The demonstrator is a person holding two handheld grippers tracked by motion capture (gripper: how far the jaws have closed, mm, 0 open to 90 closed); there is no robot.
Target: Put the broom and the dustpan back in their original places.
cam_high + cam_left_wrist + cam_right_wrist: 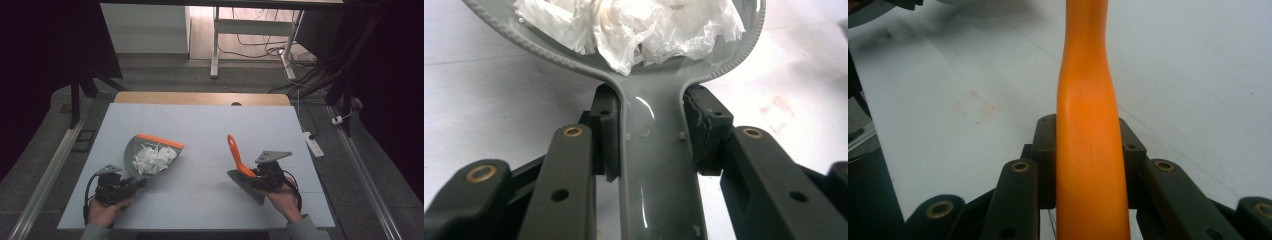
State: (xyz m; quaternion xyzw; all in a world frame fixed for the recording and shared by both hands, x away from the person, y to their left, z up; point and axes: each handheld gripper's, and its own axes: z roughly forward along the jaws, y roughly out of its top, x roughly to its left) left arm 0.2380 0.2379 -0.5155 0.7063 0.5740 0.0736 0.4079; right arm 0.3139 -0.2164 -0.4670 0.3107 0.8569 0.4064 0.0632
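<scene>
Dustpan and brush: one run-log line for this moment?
left gripper: shut on dustpan handle | paper scraps: in dustpan | right gripper: shut on brush | table: dustpan resting

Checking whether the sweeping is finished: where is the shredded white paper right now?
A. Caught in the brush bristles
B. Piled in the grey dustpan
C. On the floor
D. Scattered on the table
B: the paper sits heaped inside the dustpan, whose handle the left gripper clamps.

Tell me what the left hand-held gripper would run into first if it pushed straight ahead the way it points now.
Shut on the dustpan's handle, the left hand-held gripper would meet the pan's own bowl with the white paper scraps first. Beyond that, bare table, as far as shown.
</scene>
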